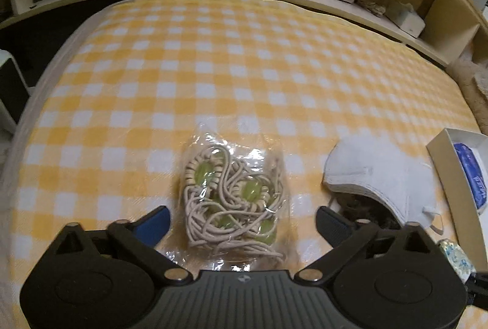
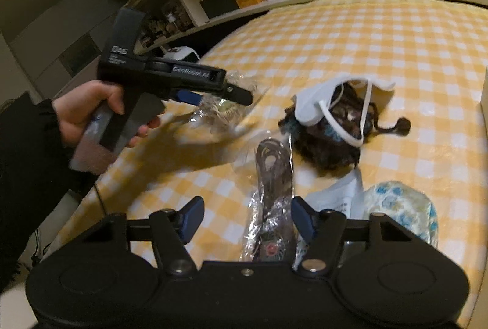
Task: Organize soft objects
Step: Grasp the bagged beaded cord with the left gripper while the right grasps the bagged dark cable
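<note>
Yellow-checked bed (image 1: 244, 60) carries a clear bag of beaded cord (image 1: 231, 194) between the wide-open, empty left tool (image 1: 242, 219); at 3 o'clock, a white mask (image 1: 381, 176). Right tool (image 2: 247, 219), open, straddles a wrapped dark strap (image 2: 273, 176).

A clear plastic bag of tangled beige cord with pale green beads (image 1: 233, 194) lies flat directly ahead of the left gripper (image 1: 242, 220), between its spread fingers. To that gripper's right, a white fabric face mask (image 1: 381, 176) is draped over a dark brown curly wig (image 2: 328, 140), its elastic loops hanging loose. Straight ahead of the right gripper (image 2: 247, 217), between its parted fingers, lies a long clear packet holding a dark coiled cord (image 2: 273, 176). Just right of it sits a crumpled white cloth with blue print (image 2: 402, 207).
</note>
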`<action>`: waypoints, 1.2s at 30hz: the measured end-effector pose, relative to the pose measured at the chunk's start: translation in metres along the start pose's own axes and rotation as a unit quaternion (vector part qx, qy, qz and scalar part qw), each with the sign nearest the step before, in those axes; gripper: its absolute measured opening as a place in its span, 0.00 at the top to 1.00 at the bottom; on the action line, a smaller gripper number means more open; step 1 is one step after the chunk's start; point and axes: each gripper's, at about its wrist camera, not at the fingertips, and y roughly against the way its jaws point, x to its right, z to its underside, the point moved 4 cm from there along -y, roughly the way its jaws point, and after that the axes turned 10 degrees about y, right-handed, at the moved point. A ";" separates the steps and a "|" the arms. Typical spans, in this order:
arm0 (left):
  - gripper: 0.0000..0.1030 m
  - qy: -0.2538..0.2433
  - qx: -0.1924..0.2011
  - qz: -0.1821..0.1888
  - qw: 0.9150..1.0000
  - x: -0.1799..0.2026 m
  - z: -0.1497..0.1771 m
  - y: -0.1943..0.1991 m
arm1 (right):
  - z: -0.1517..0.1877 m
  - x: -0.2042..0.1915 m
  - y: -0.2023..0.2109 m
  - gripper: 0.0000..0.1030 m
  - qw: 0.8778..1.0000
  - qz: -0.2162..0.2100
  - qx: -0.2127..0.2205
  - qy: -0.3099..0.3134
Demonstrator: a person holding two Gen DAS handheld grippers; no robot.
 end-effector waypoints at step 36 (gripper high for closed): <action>0.44 0.029 0.053 -0.077 0.995 0.030 0.029 0.051 | -0.010 0.003 0.014 0.88 0.998 0.052 0.000 0.027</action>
